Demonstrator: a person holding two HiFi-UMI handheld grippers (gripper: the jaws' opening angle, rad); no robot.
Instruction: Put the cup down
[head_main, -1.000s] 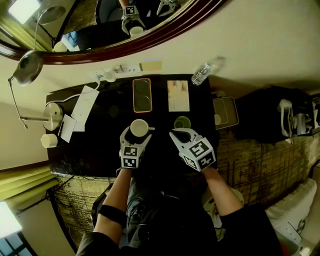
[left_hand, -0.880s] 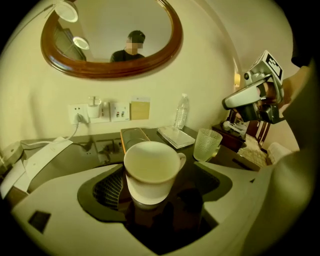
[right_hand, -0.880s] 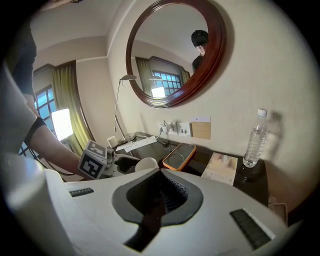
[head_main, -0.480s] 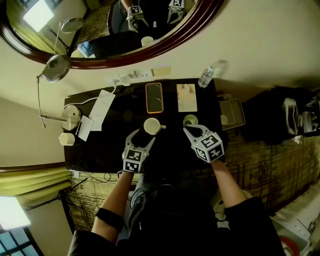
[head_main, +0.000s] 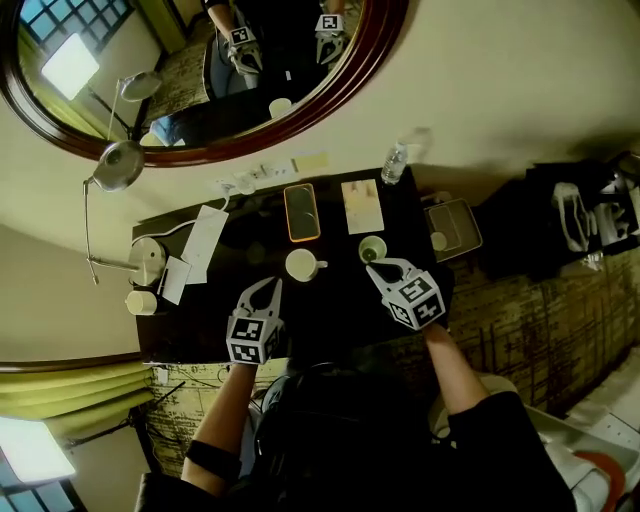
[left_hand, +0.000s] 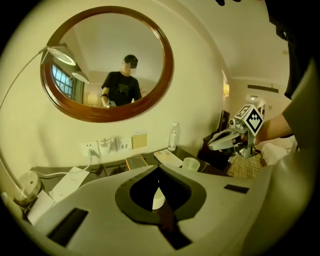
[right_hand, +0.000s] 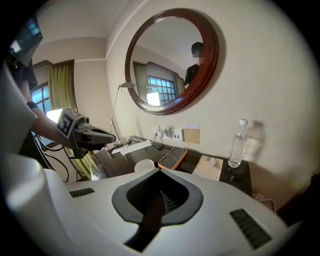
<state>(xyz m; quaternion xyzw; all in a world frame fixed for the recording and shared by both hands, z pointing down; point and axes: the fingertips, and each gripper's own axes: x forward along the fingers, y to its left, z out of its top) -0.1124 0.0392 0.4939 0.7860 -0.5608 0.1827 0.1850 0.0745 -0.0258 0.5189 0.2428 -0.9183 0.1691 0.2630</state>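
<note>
The cup stands upright, mouth up, just beyond the left gripper, its handle toward the right gripper. The left jaws have just closed on nothing. The right jaws are together, also empty.

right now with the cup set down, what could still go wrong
1. The right gripper hovers right beside the small glass; a forward drift could tip it.
2. The left gripper, jaws just closed on nothing, sits near the white cup; swinging forward could knock it toward the phone.

The counter is glossy black, the cup looks like smooth white ceramic, and the mirror frame is polished dark wood.
</note>
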